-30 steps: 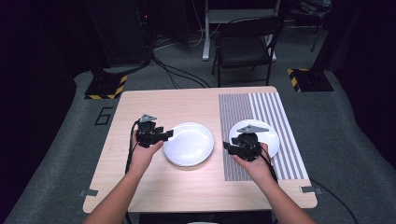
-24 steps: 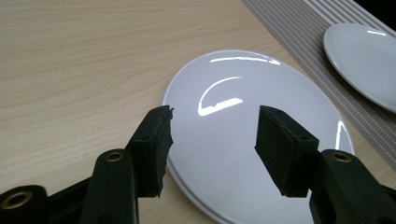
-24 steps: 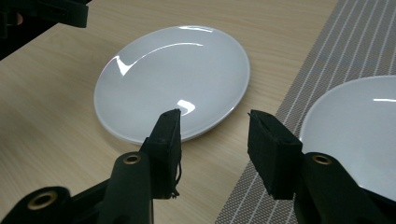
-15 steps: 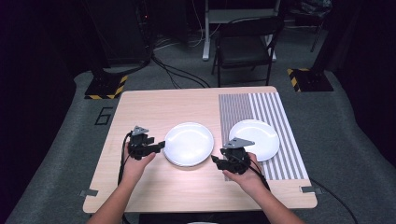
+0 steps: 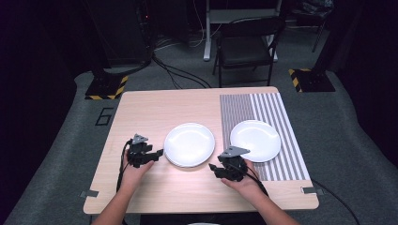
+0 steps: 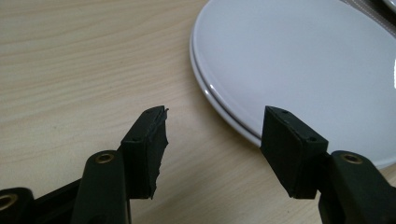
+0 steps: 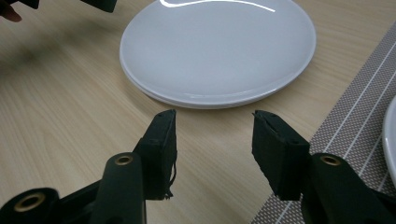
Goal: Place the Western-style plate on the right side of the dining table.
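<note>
Two white plates lie stacked (image 5: 189, 144) in the middle of the wooden table (image 5: 155, 105); both rims show in the left gripper view (image 6: 303, 56). A single white plate (image 5: 255, 140) rests on the striped placemat (image 5: 281, 112). My left gripper (image 5: 158, 153) (image 6: 212, 133) sits low just left of the stack. Its jaws have just been opening and stand open, with only the stack's rim beyond the right one. My right gripper (image 5: 213, 168) (image 7: 215, 135) hovers off the stack's near right edge (image 7: 219, 46). It too has been opening and holds nothing.
The placemat (image 7: 355, 116) covers the table's right part, and the single plate's edge (image 7: 391, 140) shows at far right in the right gripper view. A folding chair (image 5: 246, 49) and cables lie beyond the far edge. Bare wood lies along the near side.
Both hands drew back toward the near edge and sank. The right gripper came off the plate on the placemat and moved left; the left one backed off the stack's left rim.
</note>
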The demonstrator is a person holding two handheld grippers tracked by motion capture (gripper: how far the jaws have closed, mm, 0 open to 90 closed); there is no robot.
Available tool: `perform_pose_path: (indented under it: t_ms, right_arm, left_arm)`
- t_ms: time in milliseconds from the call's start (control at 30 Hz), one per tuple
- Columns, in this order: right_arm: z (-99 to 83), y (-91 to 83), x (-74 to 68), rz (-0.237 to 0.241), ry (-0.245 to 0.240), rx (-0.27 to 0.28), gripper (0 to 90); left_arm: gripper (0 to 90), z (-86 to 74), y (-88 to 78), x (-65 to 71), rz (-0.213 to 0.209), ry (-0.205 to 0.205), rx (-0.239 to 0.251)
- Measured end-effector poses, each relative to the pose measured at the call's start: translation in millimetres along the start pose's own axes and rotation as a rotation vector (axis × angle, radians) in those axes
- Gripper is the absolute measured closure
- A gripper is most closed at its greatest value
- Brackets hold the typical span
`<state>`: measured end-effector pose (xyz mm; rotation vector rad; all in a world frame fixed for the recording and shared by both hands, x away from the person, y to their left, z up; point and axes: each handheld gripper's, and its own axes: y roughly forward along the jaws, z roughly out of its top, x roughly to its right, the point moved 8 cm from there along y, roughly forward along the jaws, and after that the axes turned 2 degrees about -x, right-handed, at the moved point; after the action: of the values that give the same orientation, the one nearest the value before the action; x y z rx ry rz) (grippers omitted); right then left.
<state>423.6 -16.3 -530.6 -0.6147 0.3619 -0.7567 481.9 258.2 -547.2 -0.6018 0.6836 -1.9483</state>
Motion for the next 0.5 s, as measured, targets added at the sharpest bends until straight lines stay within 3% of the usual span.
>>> perform_pose_path:
  t_ms: [300,500]
  right_arm:
    - [-16.1,14.1,-4.6,0.009,-0.027,-0.042,45.9]
    - [-26.8,25.7,-9.9,0.022,-0.052,-0.072,45.1]
  left_arm:
    - [36.1,-10.2,3.4,-9.8,0.041,0.035,-0.048]
    - [36.2,-14.7,10.0,-15.8,0.033,0.043,-0.083]
